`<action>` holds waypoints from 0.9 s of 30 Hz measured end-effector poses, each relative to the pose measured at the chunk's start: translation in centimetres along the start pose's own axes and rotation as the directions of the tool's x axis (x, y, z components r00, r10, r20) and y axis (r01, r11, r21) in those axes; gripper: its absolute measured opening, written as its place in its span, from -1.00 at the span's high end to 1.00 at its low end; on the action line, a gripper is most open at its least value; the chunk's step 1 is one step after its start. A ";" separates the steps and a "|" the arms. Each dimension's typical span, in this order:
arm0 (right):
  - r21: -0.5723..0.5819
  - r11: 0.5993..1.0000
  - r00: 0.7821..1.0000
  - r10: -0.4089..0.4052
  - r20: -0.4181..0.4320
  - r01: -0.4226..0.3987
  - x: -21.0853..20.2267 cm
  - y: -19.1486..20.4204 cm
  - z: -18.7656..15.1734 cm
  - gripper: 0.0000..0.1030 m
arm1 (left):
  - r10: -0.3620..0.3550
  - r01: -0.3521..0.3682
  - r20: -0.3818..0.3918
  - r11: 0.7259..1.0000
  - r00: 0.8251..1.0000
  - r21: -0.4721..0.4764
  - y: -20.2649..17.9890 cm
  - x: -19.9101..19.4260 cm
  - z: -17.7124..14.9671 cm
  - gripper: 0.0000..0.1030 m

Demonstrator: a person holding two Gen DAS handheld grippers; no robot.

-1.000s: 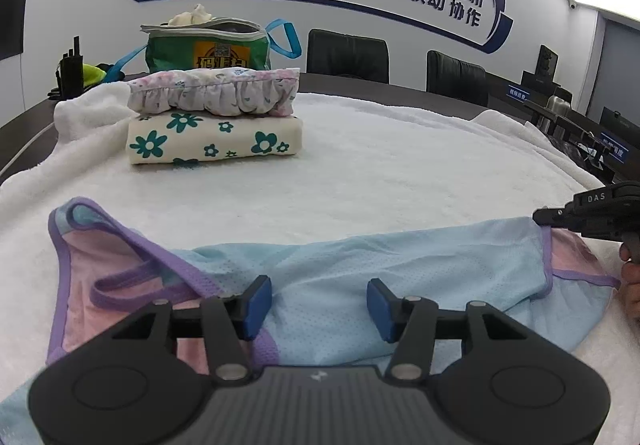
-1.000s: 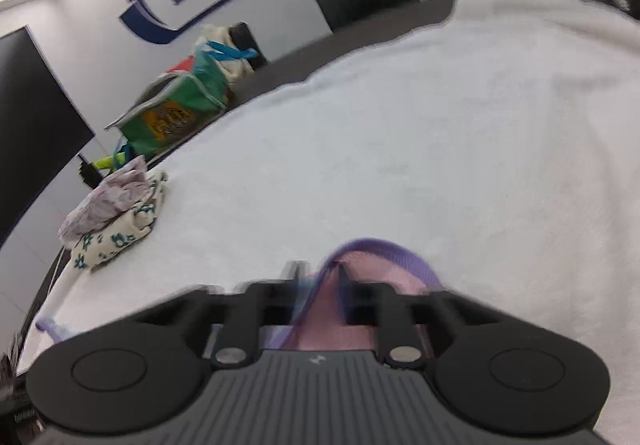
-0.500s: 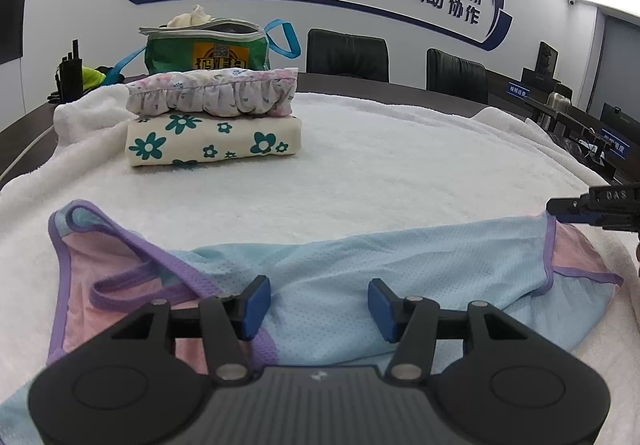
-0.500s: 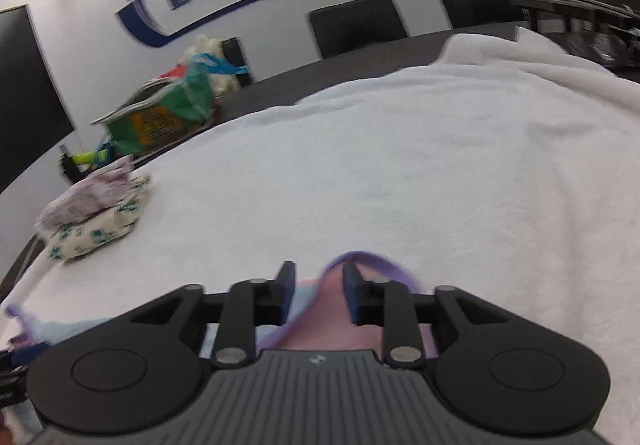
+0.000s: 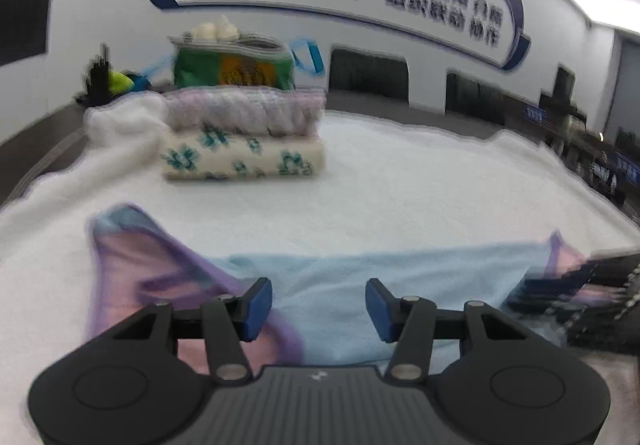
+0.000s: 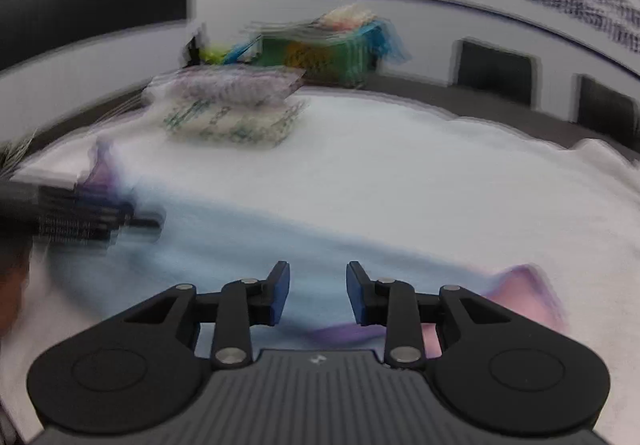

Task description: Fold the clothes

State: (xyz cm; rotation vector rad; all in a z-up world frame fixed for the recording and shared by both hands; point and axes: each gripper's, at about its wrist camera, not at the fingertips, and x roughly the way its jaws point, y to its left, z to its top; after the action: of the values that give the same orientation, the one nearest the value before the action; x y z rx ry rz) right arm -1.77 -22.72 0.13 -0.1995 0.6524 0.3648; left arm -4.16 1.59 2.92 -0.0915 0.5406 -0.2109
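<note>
A light blue garment (image 5: pixel 360 277) with pink panels and purple trim lies spread on the white towel (image 5: pixel 400 185). My left gripper (image 5: pixel 318 305) hovers open just above its near edge, with nothing between the pads. In the right wrist view the same garment (image 6: pixel 240 237) lies under my right gripper (image 6: pixel 316 293), which is open and empty; a pink corner (image 6: pixel 524 297) lies to its right. Each gripper shows blurred at the edge of the other's view: the right gripper (image 5: pixel 560 277) over the garment's pink right end, the left gripper (image 6: pixel 140 223) at the left.
Two folded clothes are stacked (image 5: pixel 240 141) at the back left of the towel, with a green bag (image 5: pixel 232 69) behind them. Dark chairs (image 5: pixel 368 75) stand along the far side. Bare towel lies between the stack and the garment.
My right gripper let go of the pink corner with purple trim, opened, rolled level and swung left over the blue middle. The left gripper shifted slightly and stayed open.
</note>
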 end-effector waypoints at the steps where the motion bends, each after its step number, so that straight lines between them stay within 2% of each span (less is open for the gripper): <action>1: -0.041 0.999 1.000 0.001 -0.018 -0.002 0.5 0.7 -0.1 0.39 | -0.027 0.027 0.034 1.000 0.999 0.006 0.5 -1.7 -0.1 -0.02; 3: -0.113 0.993 1.000 -0.019 -0.012 0.017 0.3 1.5 -0.2 0.33 | -0.060 0.059 0.074 0.998 0.995 0.007 2.7 -5.0 -0.6 -0.05; 7: -0.100 0.995 1.000 0.014 0.027 -0.012 -1.3 1.6 2.1 0.29 | -0.015 0.023 0.077 0.994 0.997 -0.104 9.4 -8.6 -1.7 -0.10; 10: -0.165 0.981 0.989 0.116 0.088 -0.101 -1.3 3.7 4.7 0.16 | -0.027 0.035 0.055 0.989 0.998 -0.142 12.4 -8.7 -2.4 -0.09; 14: -0.315 0.927 0.961 0.251 0.116 -0.204 1.8 9.0 9.7 0.13 | -0.044 0.049 0.032 0.984 0.999 -0.171 13.7 -7.8 -2.9 -0.06; 17: -0.381 0.875 0.934 0.350 0.071 -0.299 5.2 13.5 12.9 0.14 | 0.005 -0.004 0.005 0.984 1.000 -0.176 13.9 -6.7 -3.1 -0.03; 20: -0.406 0.853 0.935 0.354 -0.009 -0.327 9.3 17.1 14.3 0.15 | 0.018 -0.018 -0.003 0.983 1.000 -0.181 14.1 -6.0 -3.1 0.03; 22: -0.409 0.856 0.942 0.334 -0.031 -0.317 11.1 18.2 14.4 0.26 | 0.025 -0.025 -0.004 0.982 1.000 -0.189 14.4 -5.8 -3.1 0.03; 24: -0.416 0.848 0.938 0.343 -0.039 -0.328 11.7 18.9 14.2 0.67 | 0.047 -0.050 -0.015 0.975 0.999 -0.218 14.9 -5.8 -3.1 0.03; 25: -0.420 0.843 0.934 0.354 -0.041 -0.337 11.7 19.1 14.0 0.94 | 0.054 -0.057 -0.016 0.969 0.998 -0.241 15.4 -5.9 -3.1 0.03; 27: -0.492 0.807 0.931 0.364 -0.021 -0.326 10.8 19.9 12.9 0.94 | 0.057 -0.055 -0.004 0.950 0.998 -0.307 16.8 -6.4 -2.7 0.03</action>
State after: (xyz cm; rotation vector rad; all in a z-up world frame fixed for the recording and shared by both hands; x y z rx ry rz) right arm 5.50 2.24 2.16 -0.5538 0.5099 0.8916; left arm -7.97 19.28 1.49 -0.3792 0.5669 -0.0695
